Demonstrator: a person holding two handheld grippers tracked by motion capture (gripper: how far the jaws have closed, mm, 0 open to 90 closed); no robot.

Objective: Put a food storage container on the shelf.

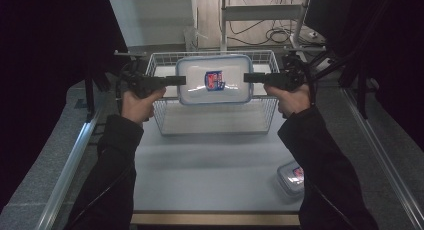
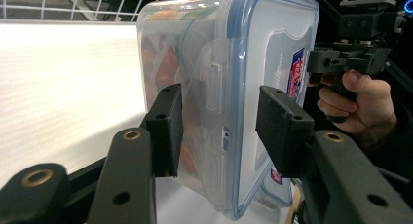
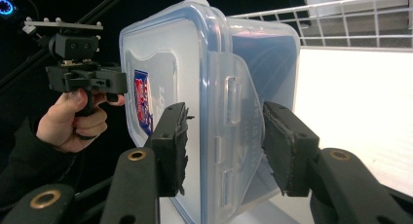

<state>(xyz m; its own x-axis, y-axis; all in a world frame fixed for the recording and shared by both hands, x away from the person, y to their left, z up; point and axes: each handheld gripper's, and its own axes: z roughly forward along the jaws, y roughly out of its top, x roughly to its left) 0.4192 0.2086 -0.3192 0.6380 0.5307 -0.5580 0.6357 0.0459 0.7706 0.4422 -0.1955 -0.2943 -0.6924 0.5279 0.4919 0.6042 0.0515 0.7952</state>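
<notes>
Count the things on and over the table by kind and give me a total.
Clear lidded food containers: 2, one held, one on the table
Wire baskets: 1
Hand-held grippers: 2, left, right
Total: 5

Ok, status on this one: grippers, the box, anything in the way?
Left gripper and right gripper each clamped on one end of the lidded container. Container held level over the wire basket. Nothing blocking; second container sits apart at the table's near edge.

Dim high view with black, unlit margins, soft glare on the clear plastic lidded container (image 1: 214, 80), overexposed white table surface (image 2: 63, 87) in both gripper views, near black jaws slightly soft
</notes>
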